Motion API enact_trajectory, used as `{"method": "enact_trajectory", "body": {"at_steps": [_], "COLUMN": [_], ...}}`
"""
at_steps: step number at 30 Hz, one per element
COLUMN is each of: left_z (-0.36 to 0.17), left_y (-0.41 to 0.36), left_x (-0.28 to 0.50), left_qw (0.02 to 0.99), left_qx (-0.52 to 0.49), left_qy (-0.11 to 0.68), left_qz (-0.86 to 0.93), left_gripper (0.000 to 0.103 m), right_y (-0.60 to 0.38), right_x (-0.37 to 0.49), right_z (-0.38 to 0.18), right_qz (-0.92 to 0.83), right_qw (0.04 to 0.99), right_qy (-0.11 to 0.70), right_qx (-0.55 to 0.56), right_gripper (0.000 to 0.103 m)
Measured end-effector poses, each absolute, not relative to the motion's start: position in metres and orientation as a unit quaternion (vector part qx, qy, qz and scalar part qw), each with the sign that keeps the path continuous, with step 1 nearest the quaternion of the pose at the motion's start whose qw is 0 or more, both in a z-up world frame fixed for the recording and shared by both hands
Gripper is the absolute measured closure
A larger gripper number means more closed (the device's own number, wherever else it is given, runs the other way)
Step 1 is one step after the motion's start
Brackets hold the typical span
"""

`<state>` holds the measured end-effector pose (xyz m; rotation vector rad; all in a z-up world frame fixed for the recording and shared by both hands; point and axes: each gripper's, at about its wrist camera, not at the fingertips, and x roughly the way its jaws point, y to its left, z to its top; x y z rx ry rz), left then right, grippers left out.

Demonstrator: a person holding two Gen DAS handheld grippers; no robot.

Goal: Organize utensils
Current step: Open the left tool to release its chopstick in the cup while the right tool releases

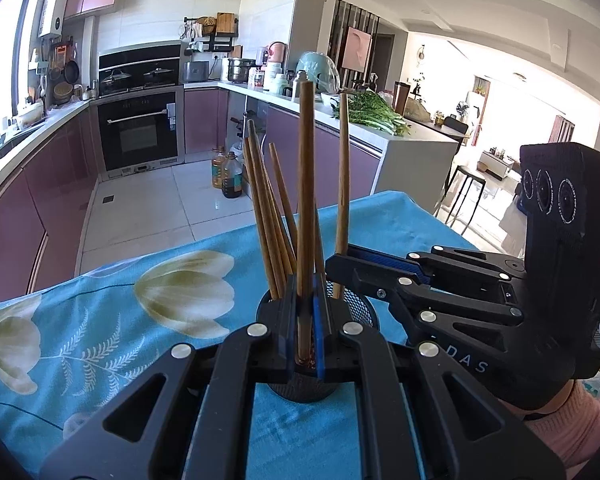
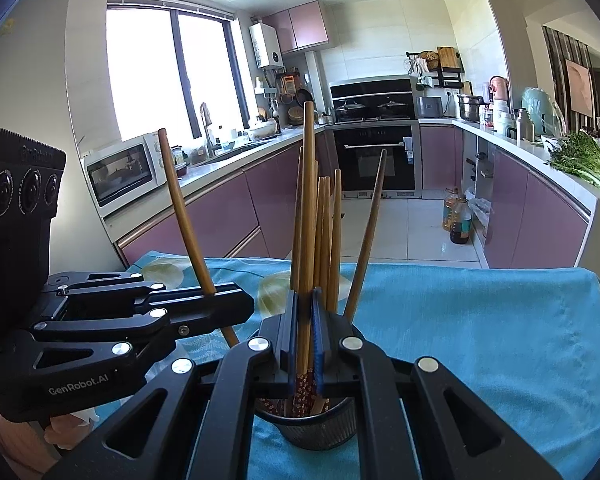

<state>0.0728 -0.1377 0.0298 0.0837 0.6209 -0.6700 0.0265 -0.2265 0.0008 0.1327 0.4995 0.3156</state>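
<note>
A black mesh cup stands on the blue flowered cloth and holds several wooden chopsticks. My left gripper is shut on one upright chopstick, whose patterned lower end sits just over the cup. From the right, my right gripper reaches the cup's rim, shut on another chopstick. In the right wrist view the right gripper clamps its chopstick above the cup. There the left gripper holds its chopstick tilted.
The cloth-covered table ends just beyond the cup, with tiled kitchen floor past it. Oil bottles stand on the floor by purple cabinets. Leafy greens lie on the counter at the right. A pink sleeve shows behind the right gripper.
</note>
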Motion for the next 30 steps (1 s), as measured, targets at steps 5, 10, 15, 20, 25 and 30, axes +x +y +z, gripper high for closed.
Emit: {"method": "enact_trajectory", "body": {"at_steps": [5,10,15,20,25,30], "left_z": [0.025,0.02,0.012,0.006,0.005,0.006], "left_y": [-0.139,-0.137,-0.133,-0.129,-0.122,-0.108], "left_x": [0.078,0.087,0.093,0.095,0.092,0.08], "left_qw": [0.896,0.894,0.892,0.891,0.895,0.908], "left_qx": [0.039,0.03,0.019,0.012,0.008,-0.002], "left_qy": [0.307,0.317,0.328,0.331,0.326,0.307], "left_qz": [-0.317,-0.314,-0.31,-0.31,-0.305,-0.284], "left_gripper": [0.095,0.095,0.095,0.094,0.082,0.061], "right_y": [-0.227,-0.229,-0.229,-0.234,-0.234,-0.233], "right_x": [0.03,0.032,0.032,0.029,0.023,0.014], "right_z": [-0.003,-0.005,-0.005,-0.008,-0.009,-0.009], "right_qz": [0.155,0.156,0.156,0.157,0.159,0.158], "right_qw": [0.952,0.951,0.951,0.95,0.95,0.953], "right_qy": [0.253,0.256,0.257,0.258,0.257,0.249], "right_qx": [0.068,0.072,0.072,0.073,0.072,0.07], "right_gripper": [0.097,0.097,0.095,0.095,0.091,0.069]}}
